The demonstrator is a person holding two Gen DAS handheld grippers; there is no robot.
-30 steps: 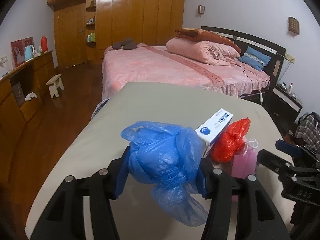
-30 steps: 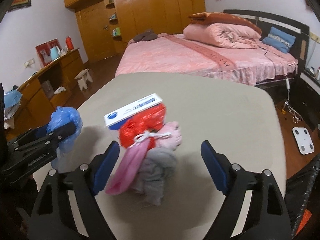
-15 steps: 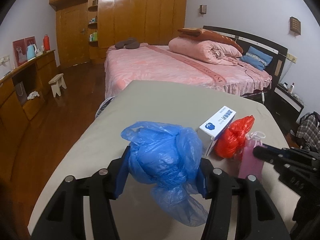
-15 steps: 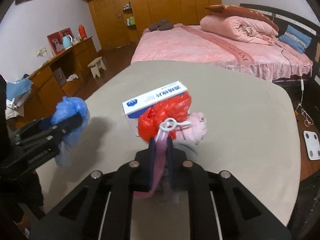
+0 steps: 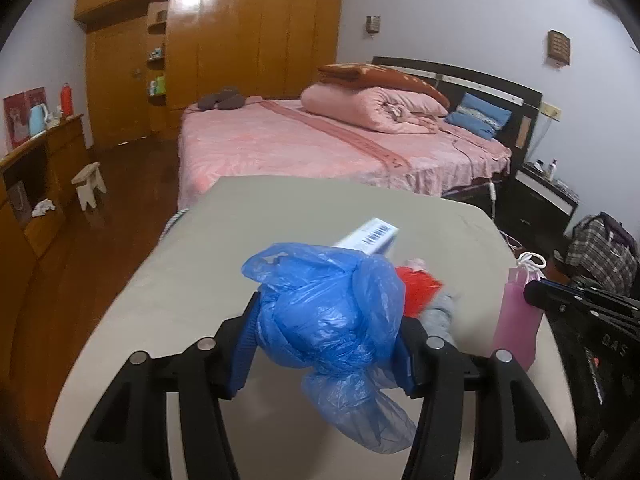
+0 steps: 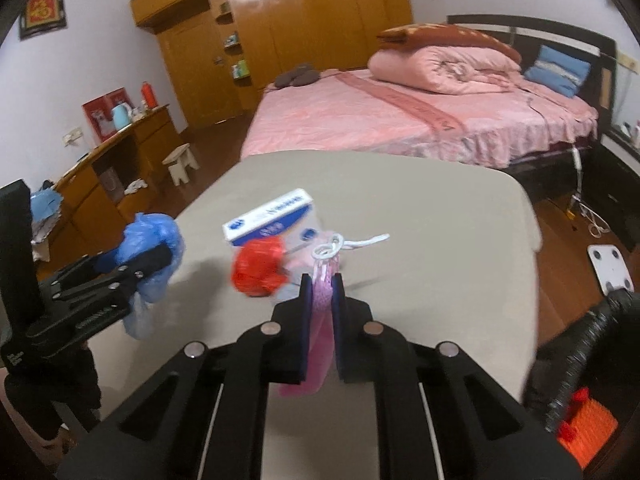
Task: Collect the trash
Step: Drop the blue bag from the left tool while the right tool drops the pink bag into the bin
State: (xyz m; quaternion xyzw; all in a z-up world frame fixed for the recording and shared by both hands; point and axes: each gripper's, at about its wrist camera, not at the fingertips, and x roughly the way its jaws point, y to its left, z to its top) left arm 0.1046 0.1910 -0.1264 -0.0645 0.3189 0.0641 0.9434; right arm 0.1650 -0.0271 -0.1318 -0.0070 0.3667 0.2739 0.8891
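My left gripper [image 5: 326, 344] is shut on a crumpled blue plastic bag [image 5: 332, 320] above the near edge of the grey table [image 5: 280, 208]; it also shows in the right wrist view [image 6: 154, 242]. My right gripper [image 6: 321, 284] is shut on a pink bag [image 6: 322, 300] with a white string handle [image 6: 340, 246], lifted off the table; the pink bag also shows in the left wrist view [image 5: 518, 316]. On the table remain a red bag [image 6: 258, 266], a white and blue box [image 6: 270, 216] and a grey rag [image 5: 440, 312].
A bed with pink covers [image 5: 320, 140] stands beyond the table. A wooden wardrobe [image 5: 240, 52] fills the back wall and a low wooden cabinet [image 5: 36, 168] runs along the left. A white scale [image 6: 610, 264] lies on the floor at right. A small stool [image 5: 90, 184] stands left.
My right gripper closed on the pink bag and lifted it up and away from the pile. The left gripper still holds the blue bag and has shifted slightly.
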